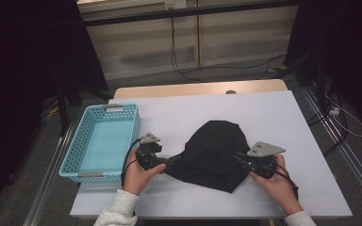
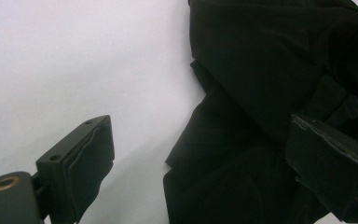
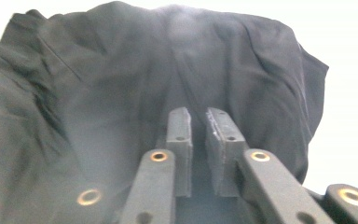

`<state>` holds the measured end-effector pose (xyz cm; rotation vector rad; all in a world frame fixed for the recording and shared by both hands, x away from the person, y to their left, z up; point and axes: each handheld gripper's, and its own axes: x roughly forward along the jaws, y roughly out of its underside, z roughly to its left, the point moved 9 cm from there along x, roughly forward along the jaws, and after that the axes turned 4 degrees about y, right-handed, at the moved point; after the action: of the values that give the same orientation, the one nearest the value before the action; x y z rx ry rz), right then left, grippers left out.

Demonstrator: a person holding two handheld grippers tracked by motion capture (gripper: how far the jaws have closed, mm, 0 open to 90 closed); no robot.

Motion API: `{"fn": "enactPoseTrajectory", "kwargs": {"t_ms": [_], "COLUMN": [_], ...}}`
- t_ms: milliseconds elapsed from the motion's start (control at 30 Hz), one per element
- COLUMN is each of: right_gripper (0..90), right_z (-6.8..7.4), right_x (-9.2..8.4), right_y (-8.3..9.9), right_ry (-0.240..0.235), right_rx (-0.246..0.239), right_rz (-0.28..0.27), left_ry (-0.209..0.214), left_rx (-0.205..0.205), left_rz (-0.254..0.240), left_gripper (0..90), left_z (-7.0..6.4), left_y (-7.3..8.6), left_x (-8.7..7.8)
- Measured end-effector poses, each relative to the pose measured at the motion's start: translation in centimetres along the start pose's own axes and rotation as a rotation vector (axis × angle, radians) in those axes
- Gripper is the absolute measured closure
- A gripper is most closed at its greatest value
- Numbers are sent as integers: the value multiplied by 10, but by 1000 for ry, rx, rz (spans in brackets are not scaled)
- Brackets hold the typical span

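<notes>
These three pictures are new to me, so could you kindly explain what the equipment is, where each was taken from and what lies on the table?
A person sits at a table and holds a hand-held clamp tool in each hand. The high view looks down from above: the left gripper and the right gripper both reach a crumpled black cloth on the white table. An empty light blue basket stands at the left. The other two pictures come from cameras riding on the tools. In the left gripper view its jaws stand wide apart, one over the cloth's edge. In the right gripper view the jaws are nearly closed with a narrow gap; whether they pinch fabric I cannot tell.
</notes>
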<state>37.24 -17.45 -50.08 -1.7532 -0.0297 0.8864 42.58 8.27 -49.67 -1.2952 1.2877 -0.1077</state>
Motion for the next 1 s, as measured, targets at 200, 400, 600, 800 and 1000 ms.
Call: {"fn": "enactPoseTrajectory", "kwargs": {"t_ms": [200, 400, 600, 800, 1000], "right_gripper": [624, 438, 442, 409, 497], "right_z": [21, 46, 70, 84, 78], "right_x": [3, 16, 34, 53, 64], "right_y": [-16, -36, -40, -35, -25], "right_ry": [-46, -62, -100, -90, -32], "right_rx": [-34, -55, -90, -128, -146], "right_rz": [-34, -45, -27, 23, 68], "left_ry": [1, -5, -4, -4, -4], "left_rx": [-3, 0, -7, -21, -15], "left_rz": [2, 11, 10, 3, 7], "left_gripper": [85, 84, 84, 84, 84], "left_z": [0, -1, 1, 1, 2], "left_y": [0, 4, 5, 7, 7], "left_x": [-2, 0, -2, -2, -3]}}
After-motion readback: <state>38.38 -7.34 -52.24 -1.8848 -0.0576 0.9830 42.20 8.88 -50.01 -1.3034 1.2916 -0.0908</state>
